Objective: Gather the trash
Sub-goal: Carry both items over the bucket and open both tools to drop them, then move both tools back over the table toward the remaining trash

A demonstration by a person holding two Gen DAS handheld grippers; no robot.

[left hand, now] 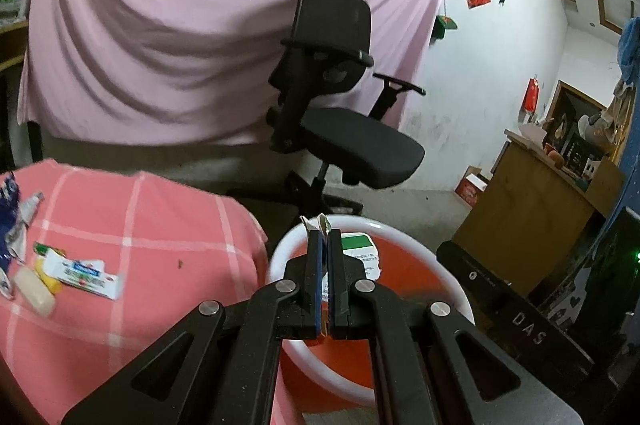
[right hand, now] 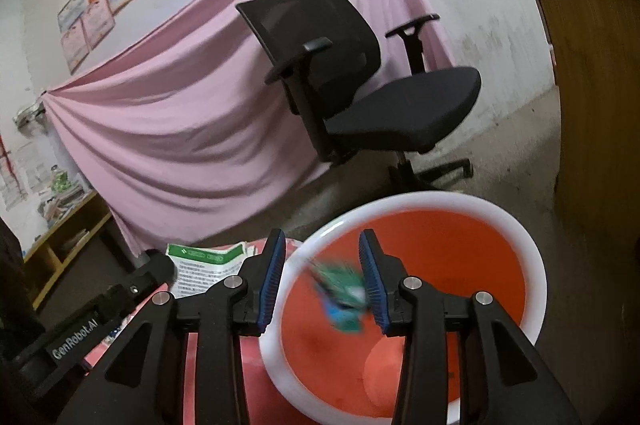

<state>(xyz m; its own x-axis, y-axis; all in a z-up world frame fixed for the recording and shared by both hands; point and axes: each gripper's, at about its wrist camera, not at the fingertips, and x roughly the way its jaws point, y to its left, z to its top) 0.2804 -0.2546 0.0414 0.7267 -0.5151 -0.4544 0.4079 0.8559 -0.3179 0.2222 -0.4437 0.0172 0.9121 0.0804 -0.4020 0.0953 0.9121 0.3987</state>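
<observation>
Orange inside with a white rim, the bin (right hand: 520, 237) stands beside the table, its near edge cut off by both tools. Motion blur hides the nature of a green-and-blue wrapper (right hand: 340, 299) between the spread fingers of the right gripper (right hand: 322, 277), over the bin; contact cannot be told. The left gripper (left hand: 325, 257) is clenched on a green-and-white leaflet (left hand: 362, 249), print unreadable. "GenRobot.AI" and "DAS" are legible on the tool bodies. More wrappers (left hand: 80, 273) lie on the pink checked tablecloth (left hand: 152, 225).
</observation>
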